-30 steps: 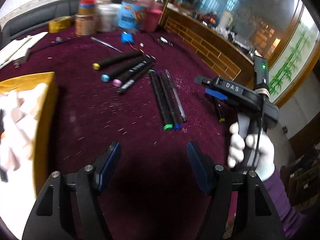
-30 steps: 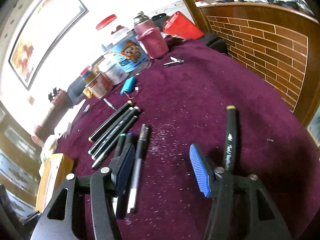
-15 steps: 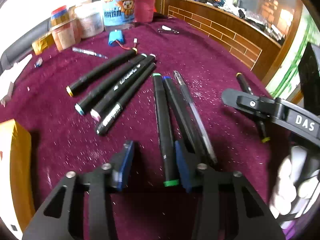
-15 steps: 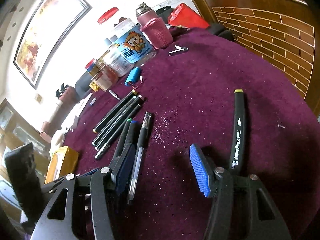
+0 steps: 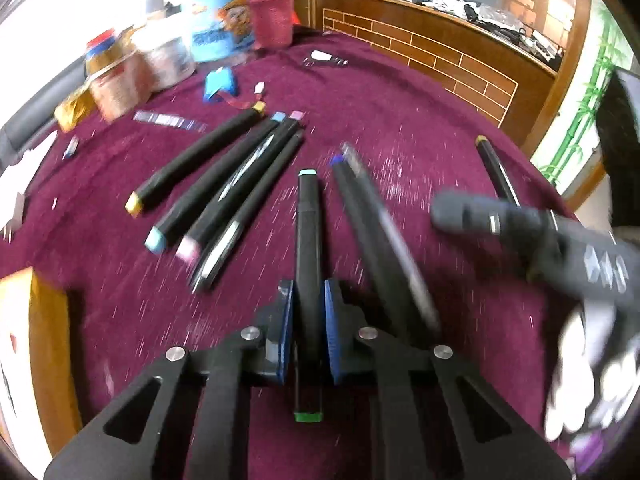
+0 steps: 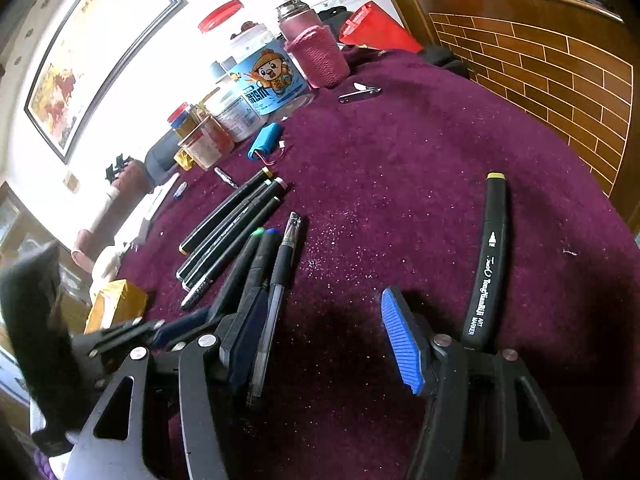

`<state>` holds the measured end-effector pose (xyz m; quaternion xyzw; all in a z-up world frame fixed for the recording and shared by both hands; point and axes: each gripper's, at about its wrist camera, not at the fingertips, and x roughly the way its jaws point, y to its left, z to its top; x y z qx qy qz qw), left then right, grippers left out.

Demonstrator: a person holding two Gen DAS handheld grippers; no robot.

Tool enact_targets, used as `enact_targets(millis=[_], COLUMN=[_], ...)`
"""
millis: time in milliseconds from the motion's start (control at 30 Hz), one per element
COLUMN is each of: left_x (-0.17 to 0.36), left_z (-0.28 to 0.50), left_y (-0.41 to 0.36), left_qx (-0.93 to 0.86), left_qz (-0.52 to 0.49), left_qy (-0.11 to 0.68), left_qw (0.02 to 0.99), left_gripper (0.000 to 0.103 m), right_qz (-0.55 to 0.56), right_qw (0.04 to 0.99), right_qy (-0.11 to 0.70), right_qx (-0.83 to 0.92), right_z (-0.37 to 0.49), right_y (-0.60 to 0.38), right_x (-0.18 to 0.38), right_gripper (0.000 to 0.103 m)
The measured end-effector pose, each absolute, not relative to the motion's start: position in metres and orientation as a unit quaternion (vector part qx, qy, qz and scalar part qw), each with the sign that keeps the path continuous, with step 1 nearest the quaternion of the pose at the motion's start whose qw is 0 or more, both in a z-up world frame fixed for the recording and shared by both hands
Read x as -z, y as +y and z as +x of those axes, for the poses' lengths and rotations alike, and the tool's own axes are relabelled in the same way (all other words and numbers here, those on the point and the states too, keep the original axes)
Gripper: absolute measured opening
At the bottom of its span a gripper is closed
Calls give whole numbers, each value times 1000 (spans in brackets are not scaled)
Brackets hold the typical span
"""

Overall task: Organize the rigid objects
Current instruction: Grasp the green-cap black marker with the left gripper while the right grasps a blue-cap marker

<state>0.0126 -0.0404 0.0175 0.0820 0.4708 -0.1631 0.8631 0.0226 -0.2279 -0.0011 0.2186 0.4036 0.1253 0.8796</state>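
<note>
A black marker with green end caps (image 5: pixel 307 216) lies on the purple tablecloth (image 5: pixel 400 112). My left gripper (image 5: pixel 307 292) is closing, and its blue pads press the marker's barrel from both sides. Just right of it lie a blue-capped marker (image 5: pixel 360 216) and a clear pen (image 5: pixel 396 240). Several more black markers (image 5: pixel 224 184) fan out to the left. My right gripper (image 6: pixel 324 304) hangs over bare cloth, its jaws opening with nothing between them. A yellow-capped marker (image 6: pixel 490 256) lies apart, beside its right finger.
Jars, a blue cartoon tub (image 6: pixel 264 80) and a pink-sleeved flask (image 6: pixel 316 52) crowd the table's far side. Near them lie a blue battery pack (image 6: pixel 264 140) and a nail clipper (image 6: pixel 360 92). A yellow box (image 5: pixel 36 340) sits at the left. A brick-patterned counter (image 6: pixel 560 80) borders the right.
My left gripper came forward and down over the markers, and its jaws went from wide apart to pressed on the green-capped marker. The right gripper stayed in place.
</note>
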Motion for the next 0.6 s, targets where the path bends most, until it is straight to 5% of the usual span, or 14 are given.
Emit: enact_targets(millis=[333, 600], left_x=[-16, -30], left_z=[-18, -38], left_y=[-6, 23], left_qx=[145, 182], left_qz=[11, -55], left_qy=[482, 442], left_qw=[864, 877], left_gripper=[18, 12], right_qz=[203, 202], right_qw=[884, 886], right_qy=[403, 400], right_qx=[-123, -118], right_z=[23, 22], right_y=[-221, -220], right_x=[1, 1], right_gripper=[59, 59])
